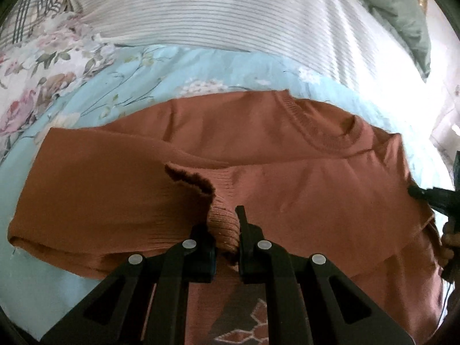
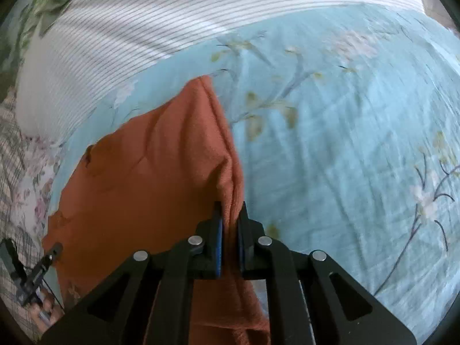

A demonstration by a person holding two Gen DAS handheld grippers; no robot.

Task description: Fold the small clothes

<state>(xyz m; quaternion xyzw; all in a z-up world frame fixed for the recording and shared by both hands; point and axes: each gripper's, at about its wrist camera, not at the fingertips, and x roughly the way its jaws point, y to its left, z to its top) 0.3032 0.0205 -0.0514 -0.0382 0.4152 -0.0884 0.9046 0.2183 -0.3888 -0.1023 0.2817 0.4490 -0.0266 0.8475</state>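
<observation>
We pinch the sweater [image 1: 287, 155] on the bed [image 2: 345, 143] with left gripper [image 1: 225, 230] and right gripper [image 2: 229, 224], raising cuff and edge for folding.

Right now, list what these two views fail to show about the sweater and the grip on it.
- Left wrist view: the sweater's near hem, cut off behind the left gripper.
- Left wrist view: its right edge, washed out by glare.
- Right wrist view: the fabric under the right gripper, hidden by its frame.
- Right wrist view: the bedsheet, motion-blurred.
</observation>
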